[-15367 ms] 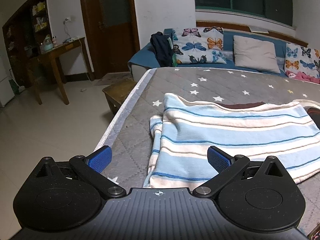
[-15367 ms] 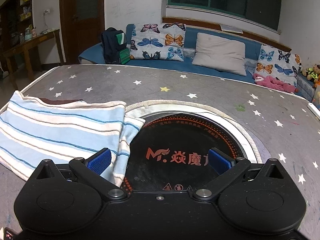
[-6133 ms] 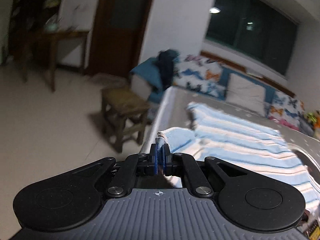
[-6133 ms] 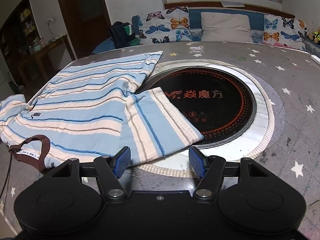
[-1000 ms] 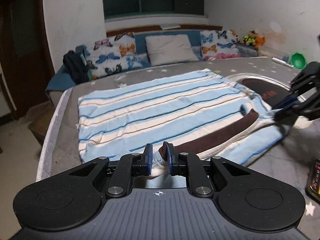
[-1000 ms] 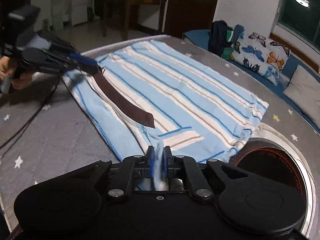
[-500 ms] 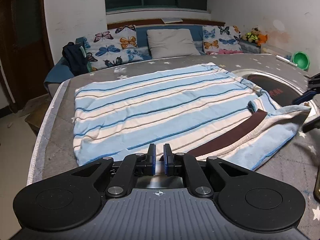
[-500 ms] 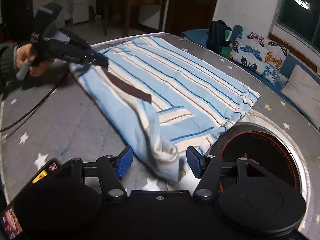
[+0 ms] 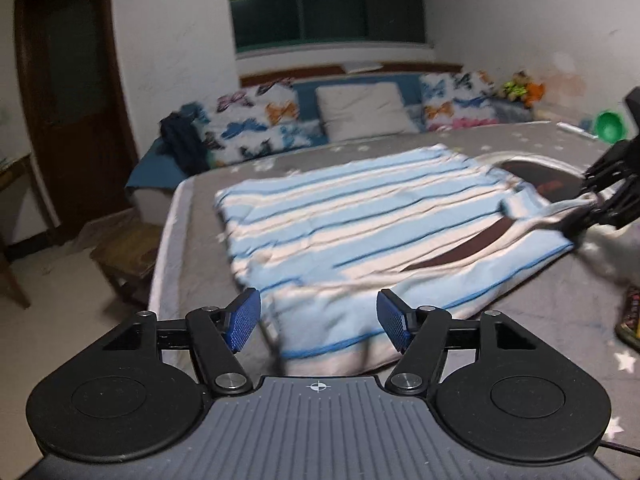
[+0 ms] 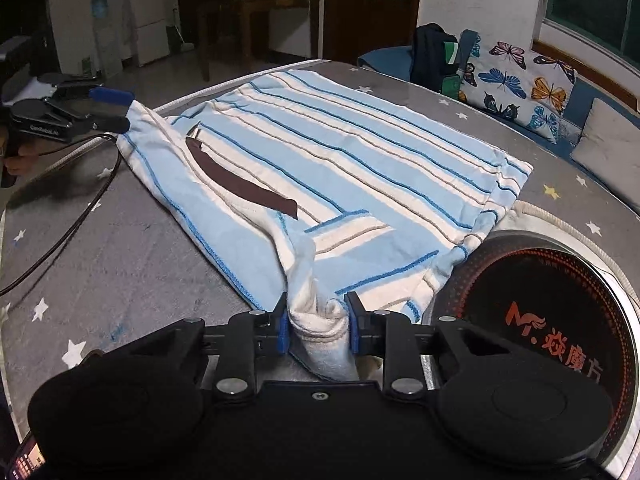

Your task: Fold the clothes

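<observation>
A light blue and white striped shirt (image 9: 360, 216) with a brown collar band (image 10: 240, 184) lies flat on the grey star-patterned table (image 10: 120, 260). My left gripper (image 9: 318, 322) is open and its jaws are opening. The shirt's near corner lies below and between its blue pads (image 9: 242, 320), untouched. In the right wrist view the left gripper (image 10: 114, 108) sits at the shirt's far-left corner. My right gripper (image 10: 317, 328) is closing on a bunched fold of the shirt's (image 10: 360, 152) near edge, pads pressing on the cloth. The left wrist view shows the right gripper (image 9: 592, 204) at the shirt's right corner.
A round black cooktop (image 10: 552, 320) with an orange logo is set into the table beside the shirt. A black cable (image 10: 60, 236) trails across the table. A wooden stool (image 9: 128, 248) stands off the table's left edge. A sofa with butterfly cushions (image 9: 256, 128) lies behind.
The left gripper opened, let go of the shirt corner and drew back. The right gripper, open half a second ago, has closed onto a bunch of the shirt's edge.
</observation>
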`<state>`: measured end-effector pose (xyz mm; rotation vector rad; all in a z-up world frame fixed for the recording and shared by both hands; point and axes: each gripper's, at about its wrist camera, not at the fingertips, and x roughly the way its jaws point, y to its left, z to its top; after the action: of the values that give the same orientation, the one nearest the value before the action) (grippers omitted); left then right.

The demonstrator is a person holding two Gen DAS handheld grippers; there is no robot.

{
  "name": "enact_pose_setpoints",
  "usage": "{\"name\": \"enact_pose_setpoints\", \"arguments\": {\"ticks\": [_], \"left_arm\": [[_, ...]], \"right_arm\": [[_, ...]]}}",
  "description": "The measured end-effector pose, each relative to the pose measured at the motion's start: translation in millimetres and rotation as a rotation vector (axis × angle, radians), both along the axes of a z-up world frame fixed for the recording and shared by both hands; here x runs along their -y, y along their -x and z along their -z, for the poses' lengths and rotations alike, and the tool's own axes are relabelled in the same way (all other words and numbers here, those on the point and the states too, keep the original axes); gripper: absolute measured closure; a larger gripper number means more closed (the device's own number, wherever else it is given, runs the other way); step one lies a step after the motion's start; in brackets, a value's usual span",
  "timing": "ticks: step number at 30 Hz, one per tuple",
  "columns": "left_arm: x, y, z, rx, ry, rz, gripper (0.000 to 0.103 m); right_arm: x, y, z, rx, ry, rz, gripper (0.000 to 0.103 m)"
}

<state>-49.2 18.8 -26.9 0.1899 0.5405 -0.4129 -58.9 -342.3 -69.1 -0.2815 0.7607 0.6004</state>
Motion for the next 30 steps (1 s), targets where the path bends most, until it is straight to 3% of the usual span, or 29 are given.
{"name": "enact_pose_setpoints", "arguments": {"ticks": [4,6,9,13,19,23,27,30], "left_arm": [[-3.3,-17.3,5.1,-0.045,0.069,-0.015,0.041],[-2.1,-21.1,7.3,-0.065,0.088,-0.006,0.076],[-1.8,-12.1,6.2,-0.06,0.108,0.001,0.09],[-9.1,2.2,1.5,-0.028,0.138,0.0,0.092],[-33.3,74.0,-34.0,0.079,0.227,0.039,0.092],[-46.4,122.3,-52.5,0.138,0.284,0.062,0.092],[-44.9,127.8,-63.9,0.167,0.308,0.034,0.092],[-35.4,97.8,-63.5,0.176,0.284,-0.007,0.092]], "right_arm": [[1.1,-0.2,-0.6,0.004,-0.008,0.01,0.074],[1.7,0.2,-0.1,0.006,-0.015,0.018,0.074],[2.6,1.9,0.0,0.007,-0.026,0.023,0.083],[5.8,15.2,-8.2,0.031,-0.063,0.03,0.09],[10.1,54.0,-32.1,0.075,-0.106,0.022,0.09],[18.2,102.4,-57.1,0.093,-0.142,0.029,0.09],[21.5,125.2,-76.3,0.113,-0.152,0.034,0.09],[18.2,110.2,-80.6,0.126,-0.14,0.035,0.09]]}}
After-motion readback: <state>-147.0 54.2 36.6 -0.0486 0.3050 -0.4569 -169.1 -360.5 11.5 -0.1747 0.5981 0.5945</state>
